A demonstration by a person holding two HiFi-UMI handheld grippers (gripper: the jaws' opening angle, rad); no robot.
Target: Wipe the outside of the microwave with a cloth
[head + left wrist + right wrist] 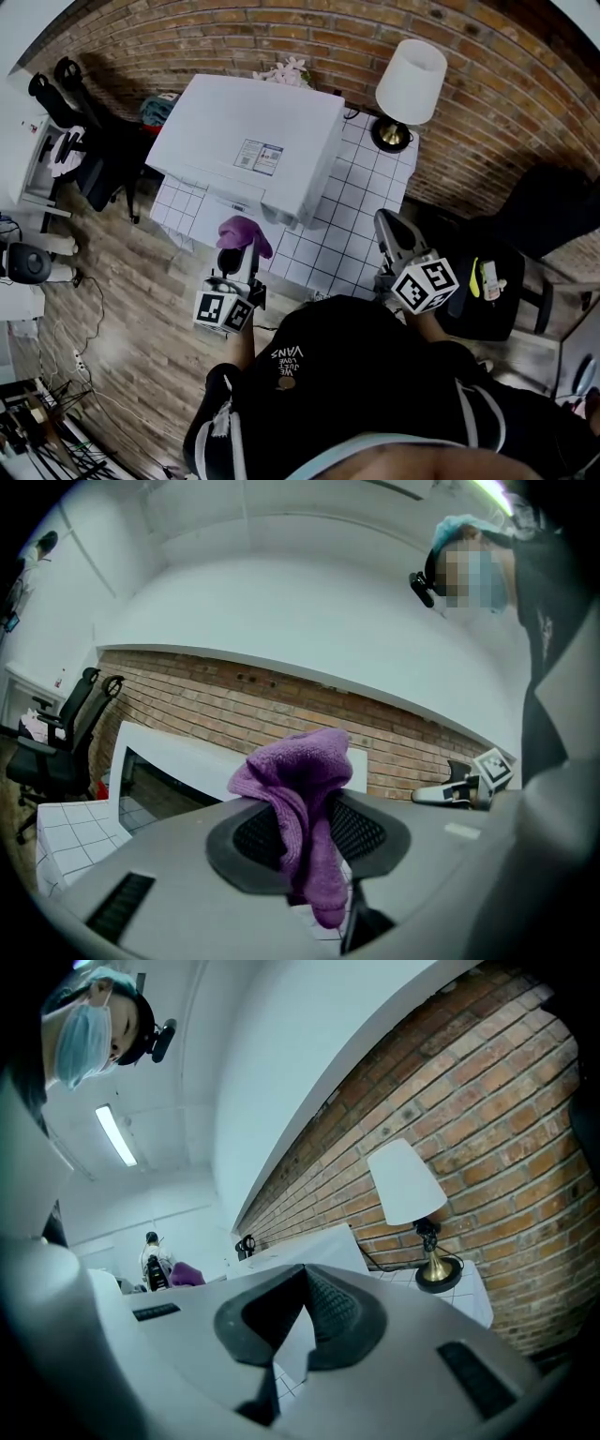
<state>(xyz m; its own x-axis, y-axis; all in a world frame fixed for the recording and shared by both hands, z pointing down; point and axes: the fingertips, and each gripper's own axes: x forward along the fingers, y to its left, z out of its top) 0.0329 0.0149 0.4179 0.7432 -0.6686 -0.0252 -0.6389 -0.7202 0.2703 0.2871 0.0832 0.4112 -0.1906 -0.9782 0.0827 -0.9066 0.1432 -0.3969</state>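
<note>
While the left gripper [305, 834] is clamped on the one purple cloth [302, 772], at lower centre of the head view just beside the single white microwave [253, 141], the right gripper [302, 1283] has its jaws closed together on nothing. One lamp [411, 82] stands upper right on the tiled table [361, 183].

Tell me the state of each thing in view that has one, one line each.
Left gripper: shut on the purple cloth.
Purple cloth: bunched, hanging from that gripper.
Right gripper: shut, empty.
Microwave: door looks shut, standing on the tiled table.
Lamp: upright beside the microwave.
</note>
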